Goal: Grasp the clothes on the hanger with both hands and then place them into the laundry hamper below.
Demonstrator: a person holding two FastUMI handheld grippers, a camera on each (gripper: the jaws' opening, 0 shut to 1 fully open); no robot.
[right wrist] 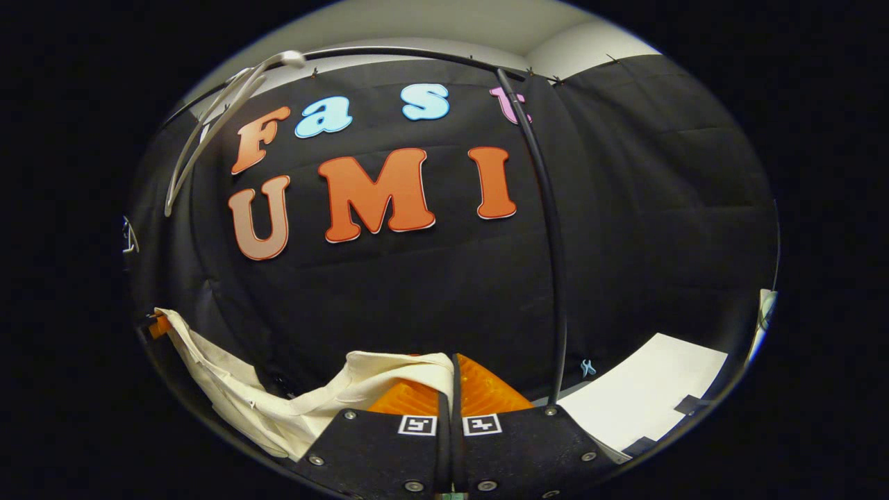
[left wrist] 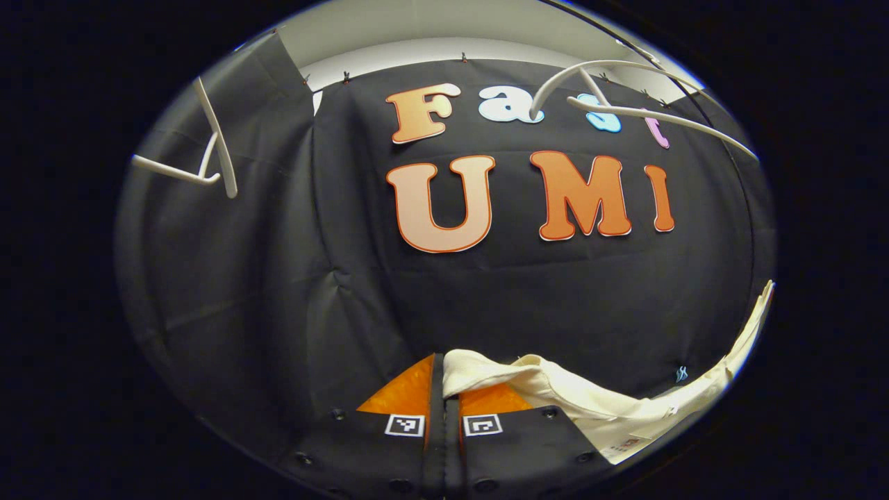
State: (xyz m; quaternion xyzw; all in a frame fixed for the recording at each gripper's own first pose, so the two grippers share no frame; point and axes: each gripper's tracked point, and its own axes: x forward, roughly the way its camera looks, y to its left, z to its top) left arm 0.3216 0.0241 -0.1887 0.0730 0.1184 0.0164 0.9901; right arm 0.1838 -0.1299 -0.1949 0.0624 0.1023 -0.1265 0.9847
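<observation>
Left gripper [left wrist: 444,378] and right gripper [right wrist: 451,378] each clamped on the cream garment [left wrist: 597,399], which sags between them, its far end cut off at frame edge

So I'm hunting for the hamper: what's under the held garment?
The cream garment sags between left claw and right claw; beneath it, just black cloth wall. Anything lower is out of sight.

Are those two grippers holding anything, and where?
Yes: both grippers pinch one cream garment by its cloth edge, one at each end.
</observation>
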